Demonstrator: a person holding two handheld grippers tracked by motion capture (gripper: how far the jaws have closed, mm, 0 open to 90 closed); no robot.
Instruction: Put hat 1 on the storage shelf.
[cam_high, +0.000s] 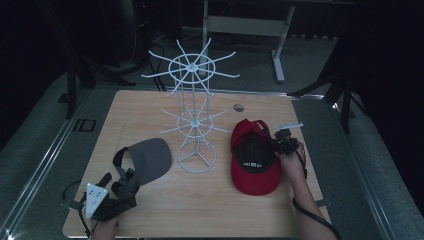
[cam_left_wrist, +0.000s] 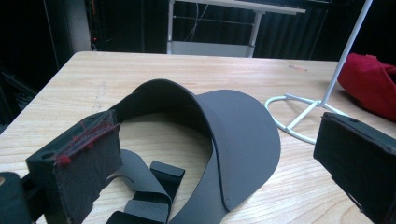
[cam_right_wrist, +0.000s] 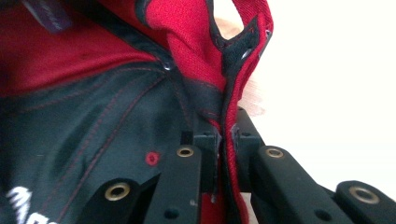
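Pinched at its rim, the red cap (cam_high: 255, 162) lies upside down on the right side of the worktop (cam_high: 150, 107), just beside the base of the white wire rack (cam_high: 196, 120). In the right gripper view the cap's edge, by the strap opening, is seen clamped between the closed jaws of the right tongs (cam_right_wrist: 223, 140), and only a thin fold of cloth is caught there. A slip could be expected from so narrow a bite: if the cap is lifted quickly, its weight may pull the fabric out and the cap may be dropped back on the wood. A snag is the other risk, since the rack's thin spokes reach out over that side, and a swinging cap could catch one and tip the light stand.

On the left, the grey visor (cam_high: 145, 159) rests near the worktop's front corner. The left tongs (cam_high: 116, 191) are held wide open with nothing gripped, the visor's strap lying between the jaws. Should they be closed carelessly, the loose strap alone may be caught and the visor dragged.
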